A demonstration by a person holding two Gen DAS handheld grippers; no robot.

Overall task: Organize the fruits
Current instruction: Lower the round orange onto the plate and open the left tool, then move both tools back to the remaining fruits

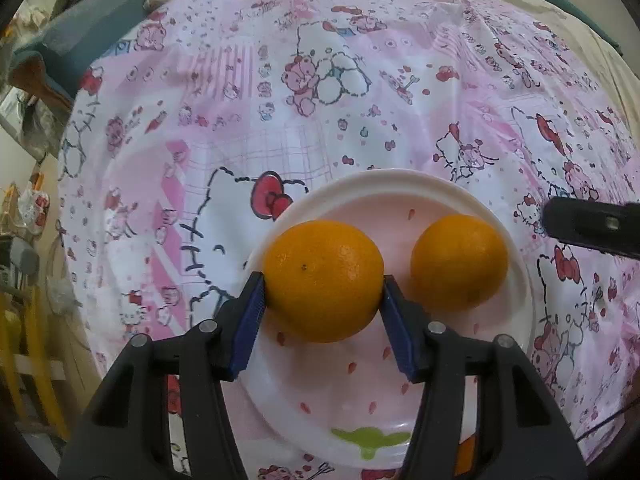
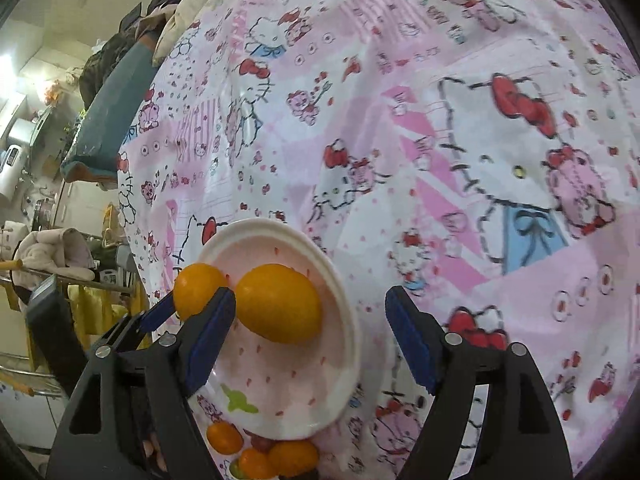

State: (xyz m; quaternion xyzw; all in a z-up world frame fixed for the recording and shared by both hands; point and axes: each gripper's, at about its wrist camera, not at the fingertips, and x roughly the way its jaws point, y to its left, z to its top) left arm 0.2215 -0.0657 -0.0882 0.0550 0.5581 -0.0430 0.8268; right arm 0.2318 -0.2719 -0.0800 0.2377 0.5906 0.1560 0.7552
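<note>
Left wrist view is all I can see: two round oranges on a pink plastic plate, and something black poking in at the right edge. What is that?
Observer: That is the right gripper. Its own camera shows its blue-padded jaws wide open, holding nothing.
Operator: Where is it?
Observer: One side of it is over the pink plastic plate. The other is past the rim, over the Hello Kitty tablecloth.
Operator: Any fruit besides my two?
Observer: Yes, a few smaller orange fruits lie on the cloth just off the plate's near edge.
</note>
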